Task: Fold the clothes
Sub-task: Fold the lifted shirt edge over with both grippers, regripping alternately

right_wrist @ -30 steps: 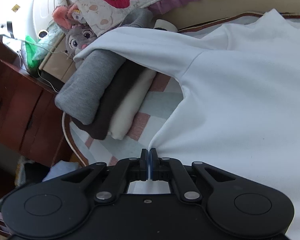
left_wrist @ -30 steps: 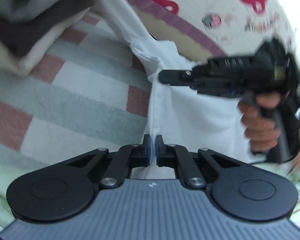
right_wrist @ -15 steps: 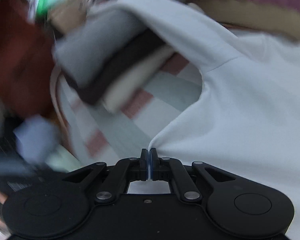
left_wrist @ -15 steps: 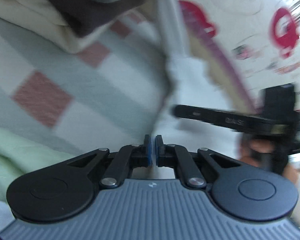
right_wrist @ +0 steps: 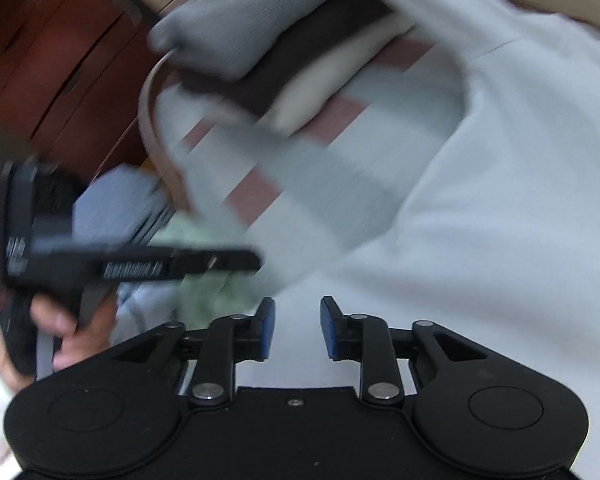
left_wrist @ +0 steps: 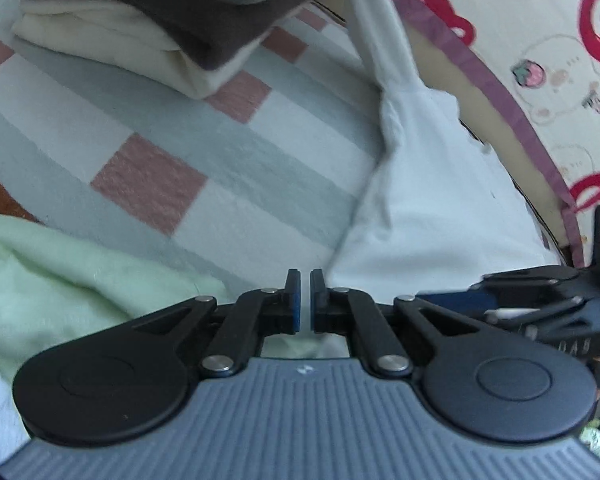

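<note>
- Where the left wrist view looks across the bed, a soft white shirt (left_wrist: 427,216) lies over the right half of the frame, smooth in the body and bunched into a twisted ridge where one sleeve runs up to the upper middle.
- Under it is a checked bedsheet (left_wrist: 188,136), woven in pale grey-green, white and dusty pink squares.
- At the upper left sits a stack of three folded garments (left_wrist: 148,12): cream at the bottom, dark brown in the middle, grey knit on top.
- One crumpled pale green cloth (left_wrist: 60,272) fills the lower left, with a fuzzy towel-like nap.
- A quilted cover (left_wrist: 539,52) printed with red shapes and a strawberry, edged in purple, curves down the upper right.
- Low in that frame, the left gripper (left_wrist: 304,300) has its blue-padded fingers parted by a narrow slit; nothing sits between them, and the shirt's edge lies just beside the right finger.
- In the blurred right wrist view, the right gripper (right_wrist: 296,328) is spread clearly wider, hovering over the shirt with nothing pinched.
- That same view shows the left gripper side-on at centre left, gripped by a bare hand (right_wrist: 72,332).
- Reddish-brown wooden furniture (right_wrist: 60,60) fills the upper left there.
</note>
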`<move>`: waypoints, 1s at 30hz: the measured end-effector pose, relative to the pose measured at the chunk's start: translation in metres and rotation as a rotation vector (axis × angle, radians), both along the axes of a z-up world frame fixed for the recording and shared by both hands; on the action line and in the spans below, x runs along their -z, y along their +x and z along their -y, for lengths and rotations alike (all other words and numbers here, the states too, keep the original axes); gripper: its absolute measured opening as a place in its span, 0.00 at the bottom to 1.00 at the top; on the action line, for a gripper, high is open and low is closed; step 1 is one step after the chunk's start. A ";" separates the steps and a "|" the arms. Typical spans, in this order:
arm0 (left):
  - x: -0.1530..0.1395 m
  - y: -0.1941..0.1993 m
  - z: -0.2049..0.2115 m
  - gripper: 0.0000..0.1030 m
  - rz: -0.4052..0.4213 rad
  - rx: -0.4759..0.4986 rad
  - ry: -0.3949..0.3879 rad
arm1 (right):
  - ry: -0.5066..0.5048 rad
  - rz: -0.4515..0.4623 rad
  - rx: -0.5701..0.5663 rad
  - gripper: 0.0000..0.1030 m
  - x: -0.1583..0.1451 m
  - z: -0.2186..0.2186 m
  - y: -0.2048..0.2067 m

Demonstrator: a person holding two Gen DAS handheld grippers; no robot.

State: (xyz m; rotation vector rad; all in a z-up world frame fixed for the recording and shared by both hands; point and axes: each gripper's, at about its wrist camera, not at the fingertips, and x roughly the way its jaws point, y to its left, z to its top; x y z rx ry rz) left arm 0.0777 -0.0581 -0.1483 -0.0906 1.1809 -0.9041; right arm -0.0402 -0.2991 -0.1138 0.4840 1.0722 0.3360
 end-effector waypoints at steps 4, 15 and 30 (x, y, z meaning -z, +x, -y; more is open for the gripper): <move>-0.009 -0.021 -0.018 0.04 -0.009 0.031 0.005 | -0.031 -0.025 -0.129 0.44 0.003 -0.032 -0.010; -0.006 -0.076 -0.041 0.27 0.065 0.229 0.183 | -0.294 0.086 -0.246 0.43 0.014 -0.074 -0.034; -0.008 -0.097 -0.032 0.42 0.101 0.367 0.138 | -0.081 0.067 -0.048 0.01 0.015 -0.031 -0.031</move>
